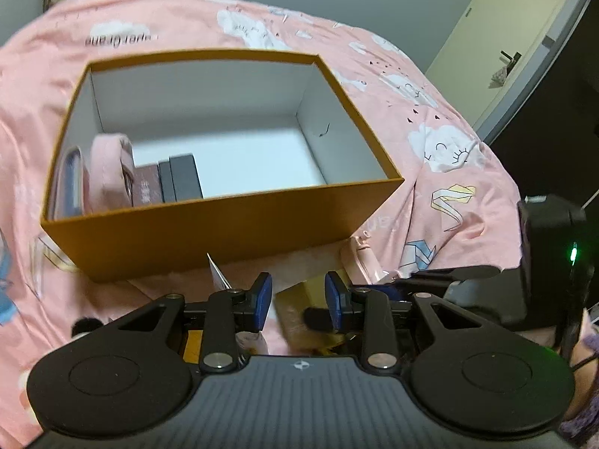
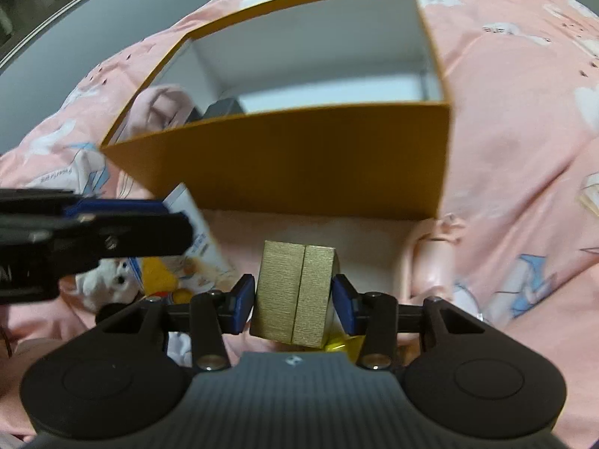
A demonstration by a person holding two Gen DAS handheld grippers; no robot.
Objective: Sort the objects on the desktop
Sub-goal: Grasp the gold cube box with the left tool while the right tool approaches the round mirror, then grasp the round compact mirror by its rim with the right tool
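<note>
An open orange box [image 1: 224, 224] with a white inside stands on a pink printed sheet. At its left end it holds a pink pouch [image 1: 108, 164] and some dark flat boxes [image 1: 183, 177]. In front of the orange box [image 2: 299, 161], my right gripper [image 2: 294, 286] is shut on a small gold box [image 2: 294, 292], its blue pads against both sides. The gold box is tilted. My left gripper [image 1: 298, 286] hovers just left of it, open, with nothing between its pads. The gold box [image 1: 295, 293] shows through that gap. The left gripper [image 2: 164, 213] enters the right wrist view from the left.
Loose items lie on the sheet [image 2: 524, 131] before the orange box. They are a white printed packet [image 2: 194, 247], a white plush toy [image 2: 108, 280], a yellow item [image 2: 157, 273] and a pink bottle-like thing [image 2: 430, 262]. A door [image 1: 505, 37] stands at the far right.
</note>
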